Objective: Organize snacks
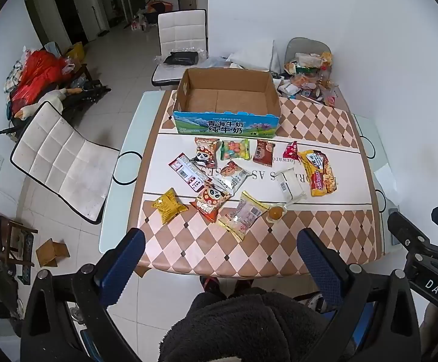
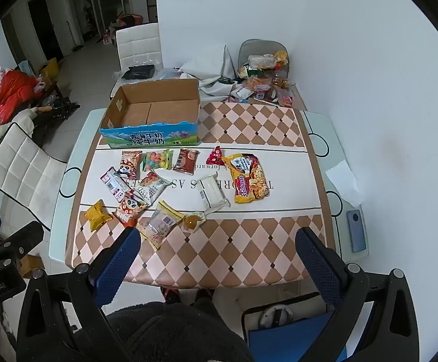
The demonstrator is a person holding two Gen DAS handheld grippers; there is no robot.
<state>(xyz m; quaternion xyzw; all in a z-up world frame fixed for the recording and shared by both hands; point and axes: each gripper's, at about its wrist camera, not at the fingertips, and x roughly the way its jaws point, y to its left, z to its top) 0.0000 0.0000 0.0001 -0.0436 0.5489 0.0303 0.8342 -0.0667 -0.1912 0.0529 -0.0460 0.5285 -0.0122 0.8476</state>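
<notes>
An empty cardboard milk box with a blue printed front stands at the far side of the table. Several snack packets lie loose in front of it: a yellow noodle pack, a white packet, panda bags, a small yellow bag and a yolk-coloured piece in clear wrap. My left gripper and right gripper hover high above the near table edge, both open and holding nothing.
A heap of other packets sits at the far right corner. White chairs stand left of and behind the table. A phone and a tissue lie on the right rim. A person's dark fleece fills the bottom.
</notes>
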